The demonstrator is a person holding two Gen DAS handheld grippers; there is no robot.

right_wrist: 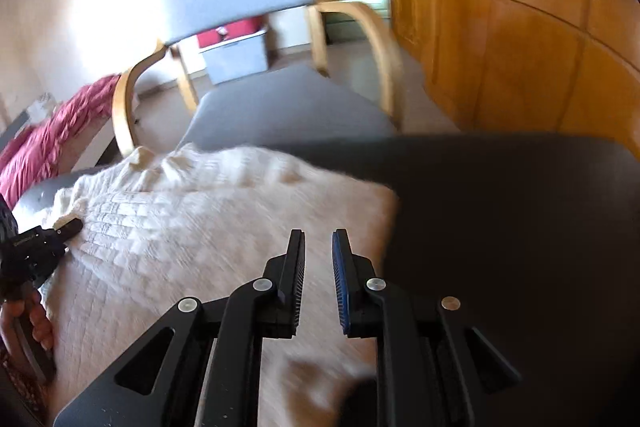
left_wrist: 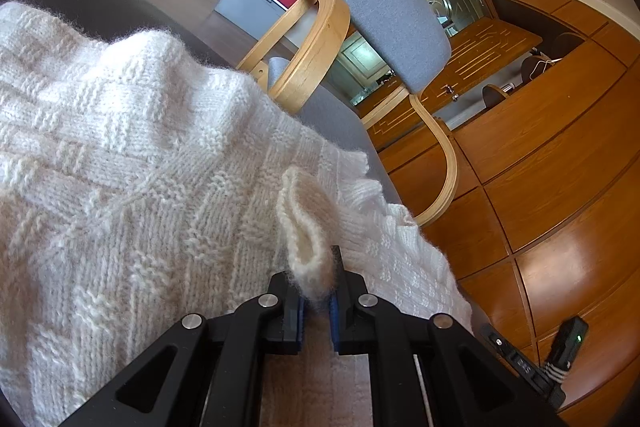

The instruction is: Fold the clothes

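- Left gripper: black jaws with blue pads, nearly closed, pinching a small upright loop of the white cable-knit wool sweater; the loop stands just past the pad tips.
- Right gripper: same build, jaws close together with a narrow gap, nothing between them; it hangs above the sweater's near right part, apart from the fabric. The right wrist view is motion-blurred.
- Sweater sits on the dark grey flat tabletop, toward its left side; the left gripper bites its left edge in the right wrist view.
- Beyond the table: 1 bent-wood armchair with grey-blue cushions; orange wooden panelling to the right.
- Risk 1: the left grip holds only a thin fold of loose knit; a pull could stretch it or slip it off the pads.
- Risk 2: with 1 gripper empty, a lift from the left alone would likely drag and bunch the sweater.
- Sweater look: thick, fuzzy, basket-weave relief, lying rumpled with raised folds at the far edge, not flat.
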